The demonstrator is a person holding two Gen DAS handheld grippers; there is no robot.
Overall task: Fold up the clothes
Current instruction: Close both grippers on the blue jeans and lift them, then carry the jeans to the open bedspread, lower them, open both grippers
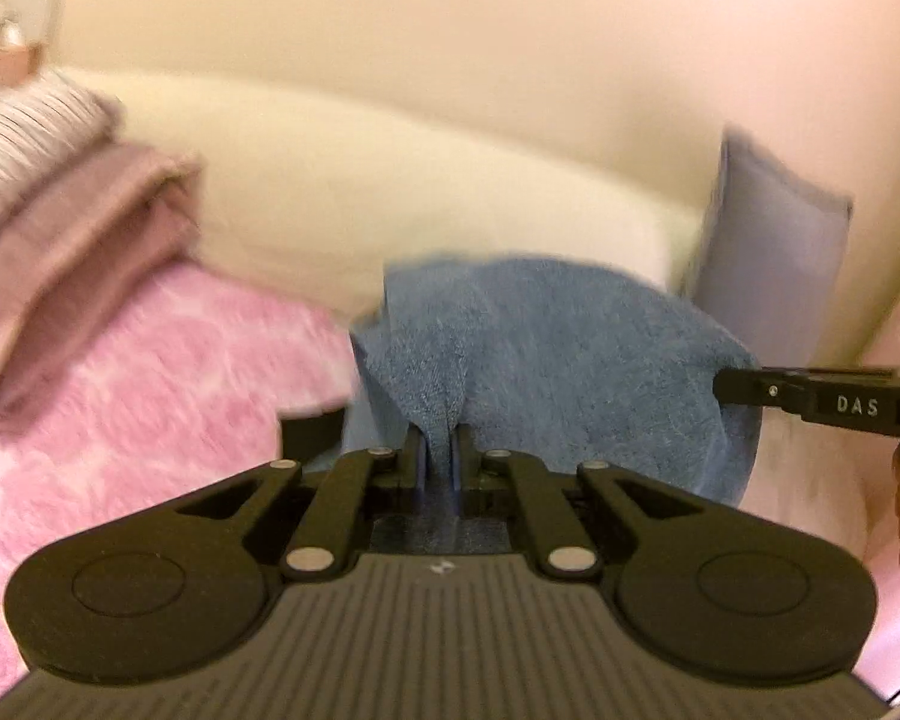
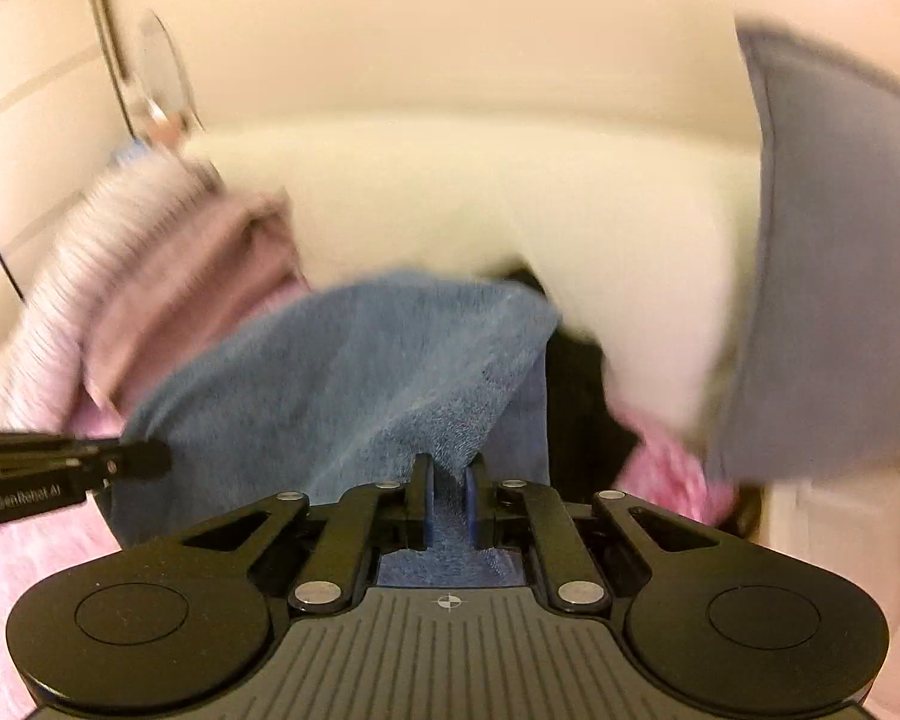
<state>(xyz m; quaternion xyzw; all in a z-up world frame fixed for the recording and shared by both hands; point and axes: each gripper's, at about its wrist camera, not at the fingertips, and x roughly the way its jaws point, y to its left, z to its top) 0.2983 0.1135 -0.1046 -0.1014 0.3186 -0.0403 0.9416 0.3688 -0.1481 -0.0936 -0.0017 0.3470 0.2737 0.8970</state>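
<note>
Both grippers are clamped down hard now; left gripper (image 1: 440, 441) has its jaws drawn almost together with a pinch of the blue towel (image 1: 546, 354) bunched between the pads, and right gripper (image 2: 448, 471) shows the same, jaws narrow, blue pile squeezed in the slot and spilling back toward the camera; the towel hangs between the two, held up off the pink bedspread (image 1: 120, 396) and draping in a loose swag, with the cream headboard (image 1: 426, 180) and a grey cushion (image 1: 768, 258) behind it; off to the left sits a stack of folded pieces (image 1: 72, 240), mauve under striped; each tool shows in the other's view, well apart, one at each end of the cloth's upper edge; as for handling, this looks like thick terry, soft and floppy, no stiffness at all, light enough for a pinch but inclined to sag in the middle; not slippery, the loops should grip the pads well; nothing fragile here; corners or the hem edge are the places to hold, both ends level, so the fold falls square; much is blurred, so exact corner placement is hard to call.
</note>
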